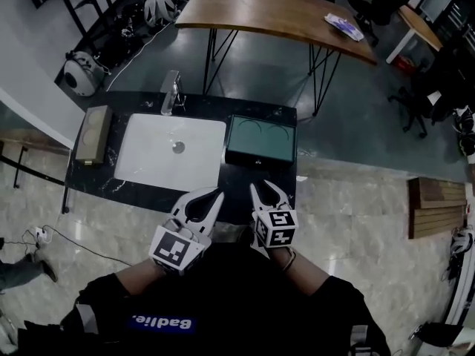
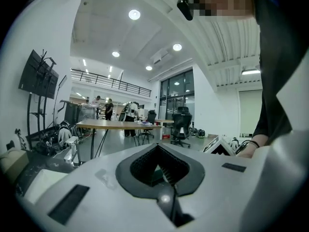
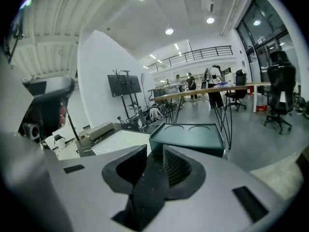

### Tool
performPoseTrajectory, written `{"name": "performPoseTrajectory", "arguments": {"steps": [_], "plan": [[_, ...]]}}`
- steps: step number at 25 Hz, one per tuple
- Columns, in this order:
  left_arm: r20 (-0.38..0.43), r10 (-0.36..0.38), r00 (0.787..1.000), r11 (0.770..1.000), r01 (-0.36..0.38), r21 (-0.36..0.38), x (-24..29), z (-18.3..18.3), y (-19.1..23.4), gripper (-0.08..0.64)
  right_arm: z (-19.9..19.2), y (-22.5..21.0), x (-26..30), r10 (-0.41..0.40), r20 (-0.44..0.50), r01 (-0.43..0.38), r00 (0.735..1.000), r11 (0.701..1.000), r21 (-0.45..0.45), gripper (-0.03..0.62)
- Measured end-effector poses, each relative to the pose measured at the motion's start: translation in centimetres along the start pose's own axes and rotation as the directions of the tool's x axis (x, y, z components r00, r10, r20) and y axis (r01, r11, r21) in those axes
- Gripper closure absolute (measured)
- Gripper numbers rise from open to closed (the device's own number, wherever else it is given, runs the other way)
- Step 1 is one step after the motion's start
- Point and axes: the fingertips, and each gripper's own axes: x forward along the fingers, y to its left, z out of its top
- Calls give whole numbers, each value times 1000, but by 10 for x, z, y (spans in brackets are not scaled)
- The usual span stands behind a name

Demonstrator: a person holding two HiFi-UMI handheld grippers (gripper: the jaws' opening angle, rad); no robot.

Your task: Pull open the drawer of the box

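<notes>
Grippers hovered empty near the desk (image 1: 148,191): left gripper (image 1: 215,193) closed, right gripper (image 1: 261,186) slightly parted. Green box (image 1: 260,141) sat just beyond; a square, level pull would likely suit.

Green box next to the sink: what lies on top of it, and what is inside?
Nothing lies on the green box; its top shows only two round outlines. The inside is hidden: the box is closed.

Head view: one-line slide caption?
Left claw shut, right claw slightly open, both short of the green box beside the sink.
</notes>
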Motion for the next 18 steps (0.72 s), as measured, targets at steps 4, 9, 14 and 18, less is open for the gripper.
{"name": "performPoseTrajectory", "arguments": {"steps": [4,9,14,18], "plan": [[-20,18,1000,1000,-18,-15,4,-5,2,558,-31,-33,35,-59,-107,64,992,997,37,512],[-23,45,999,999,-46,-29,-3,-7,7,558,-58,-56,73,-127,-192,140,973,989,56,512],[-30,76,997,996,-78,-37,-16,-9,14,560,-67,-72,95,-182,-237,207,954,975,85,511],[-33,93,995,995,-94,-45,-26,-10,18,560,-67,-76,105,-204,-246,234,948,967,103,512]]}}
